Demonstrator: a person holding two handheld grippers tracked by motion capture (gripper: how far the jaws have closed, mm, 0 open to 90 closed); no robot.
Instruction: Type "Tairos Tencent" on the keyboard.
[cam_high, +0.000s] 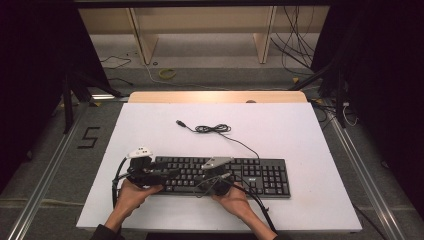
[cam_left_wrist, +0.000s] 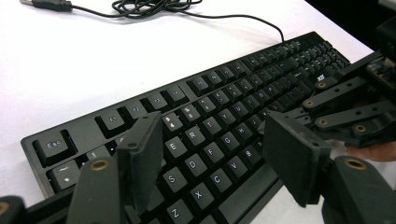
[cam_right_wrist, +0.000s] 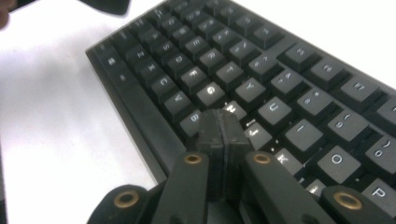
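Observation:
A black keyboard (cam_high: 250, 176) lies across the near half of the white table top (cam_high: 280, 135), its cable (cam_high: 220, 129) coiled behind it and ending in a USB plug (cam_high: 180, 122). My left gripper (cam_high: 165, 175) hovers at the keyboard's left end. In the left gripper view its jaws (cam_left_wrist: 212, 144) stand open above the letter keys (cam_left_wrist: 210, 140), with nothing between the pads (cam_left_wrist: 140, 158). My right gripper (cam_high: 214, 174) is over the middle of the keyboard. In the right gripper view its jaws (cam_right_wrist: 219, 125) are shut, tips low over the keys (cam_right_wrist: 261, 88) around H and J; whether they touch I cannot tell.
The right gripper's black linkage (cam_left_wrist: 345, 107) crosses the right side of the left gripper view, close to my left gripper's jaw. A wooden table edge (cam_high: 215, 96) lies beyond the white top. Loose cables (cam_high: 295, 45) and a shelf frame stand on the floor behind. Metal rails (cam_high: 365, 180) flank the table.

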